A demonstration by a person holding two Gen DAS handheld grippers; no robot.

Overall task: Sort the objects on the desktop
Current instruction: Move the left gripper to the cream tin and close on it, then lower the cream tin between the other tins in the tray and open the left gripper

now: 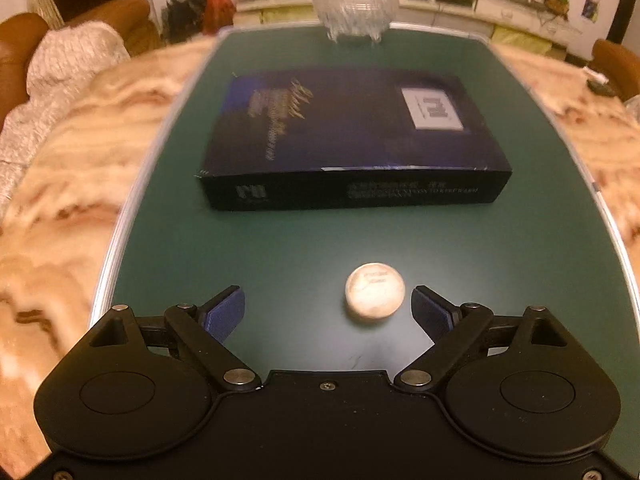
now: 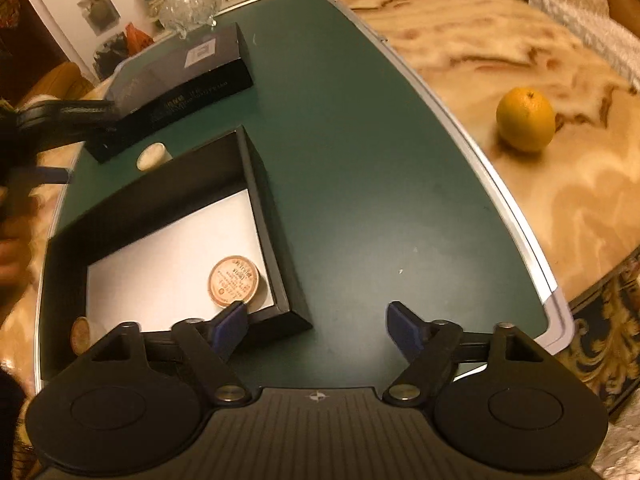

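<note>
Open black box (image 2: 256, 168) with one round tin (image 2: 234, 281) on its white floor — right hand-held gripper (image 2: 314, 326) wide, empty.

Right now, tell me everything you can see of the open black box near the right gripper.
The open black box is a shallow rectangular tray, lidless, with dark matte walls that look like card and a white floor. It sits flat on the green mat, with one corner just ahead of the right gripper. Inside, a round tan container lies near that corner; another round piece shows at its near edge, partly hidden. Nothing grips the box.
</note>
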